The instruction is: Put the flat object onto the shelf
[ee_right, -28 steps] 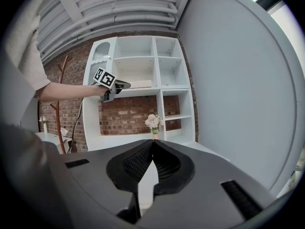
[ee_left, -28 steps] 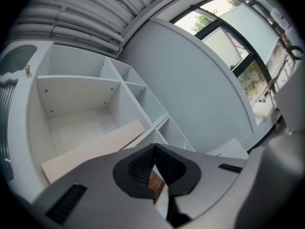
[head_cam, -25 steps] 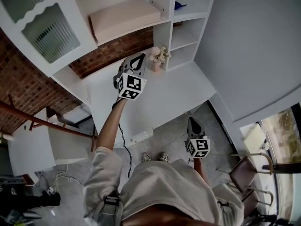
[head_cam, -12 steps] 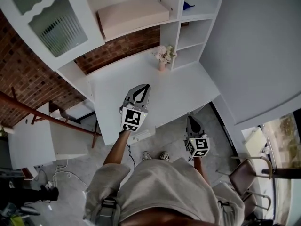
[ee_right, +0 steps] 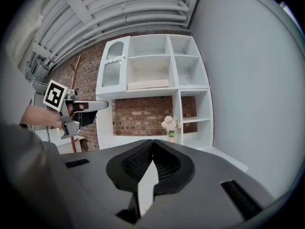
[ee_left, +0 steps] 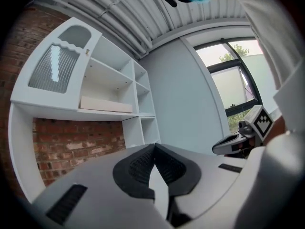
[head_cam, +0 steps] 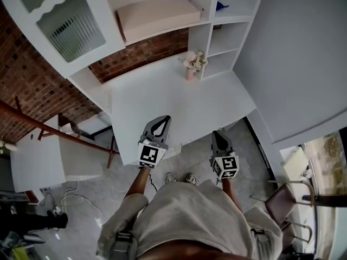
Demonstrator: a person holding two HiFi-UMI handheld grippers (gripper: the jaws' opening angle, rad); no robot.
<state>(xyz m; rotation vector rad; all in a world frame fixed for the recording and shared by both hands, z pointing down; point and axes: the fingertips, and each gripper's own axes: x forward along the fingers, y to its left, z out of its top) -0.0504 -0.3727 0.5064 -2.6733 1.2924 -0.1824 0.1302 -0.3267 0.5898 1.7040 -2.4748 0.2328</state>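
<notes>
A flat pale pink box (head_cam: pixel 157 14) lies on the white shelf (head_cam: pixel 162 31) above the desk; it also shows as the box (ee_left: pixel 106 104) and the box (ee_right: pixel 147 84) in the gripper views. My left gripper (head_cam: pixel 160 122) hangs over the desk's near edge, shut and empty, its tips (ee_left: pixel 155 146) touching. My right gripper (head_cam: pixel 218 135) is beside it at the desk's front right, also shut with nothing held, jaws (ee_right: pixel 153 141) meeting. Both are far below the box.
A white desk (head_cam: pixel 179 107) stands against a brick wall. A small vase of flowers (head_cam: pixel 192 64) sits at its back right beside open cubbies (head_cam: pixel 222 37). A glass-door cabinet (head_cam: pixel 65 20) is upper left. A chair (head_cam: pixel 287 199) stands at the right.
My left gripper has pulled back from near the shelf and flowers down to the desk's front edge. The right gripper has stayed almost still.
</notes>
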